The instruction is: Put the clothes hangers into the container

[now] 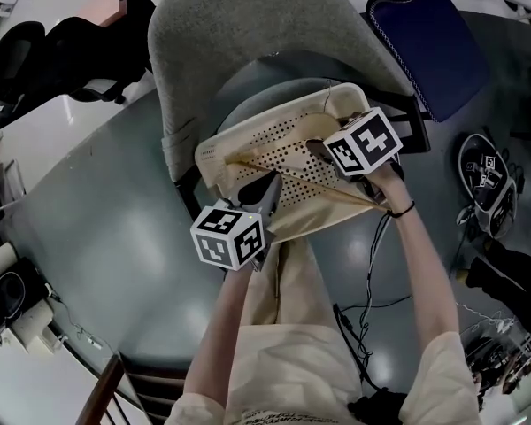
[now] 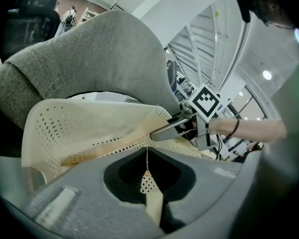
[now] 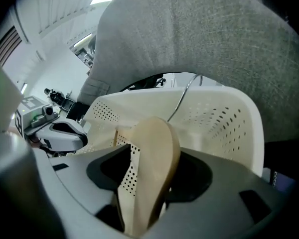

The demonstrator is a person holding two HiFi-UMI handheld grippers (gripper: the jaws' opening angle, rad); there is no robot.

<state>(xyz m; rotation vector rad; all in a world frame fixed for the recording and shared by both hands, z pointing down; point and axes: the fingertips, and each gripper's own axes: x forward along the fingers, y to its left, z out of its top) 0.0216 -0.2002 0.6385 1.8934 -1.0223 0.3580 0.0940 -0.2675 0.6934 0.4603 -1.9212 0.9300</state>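
Note:
A cream perforated basket [image 1: 248,131] sits on a grey chair seat. A wooden hanger [image 1: 332,191] lies slanted across it, and both grippers hold over the basket from the near side. My left gripper [image 1: 264,191] is shut on a thin wooden end of the hanger [image 2: 152,205]. My right gripper [image 1: 323,153] stands open. The hanger's broad wooden shoulder [image 3: 152,163] is between its jaws, with a gap showing on the left side. The hanger's metal hook [image 3: 184,98] rises against the basket wall [image 3: 229,118]. In the left gripper view the right gripper's fingers [image 2: 164,132] reach over the basket [image 2: 45,133].
The chair's tall grey back [image 1: 248,34] rises just behind the basket. A blue chair [image 1: 434,34] stands at the back right and a black office chair [image 1: 35,51] at the far left. Cables [image 1: 363,308] and another marker device [image 1: 487,180] lie on the floor to the right.

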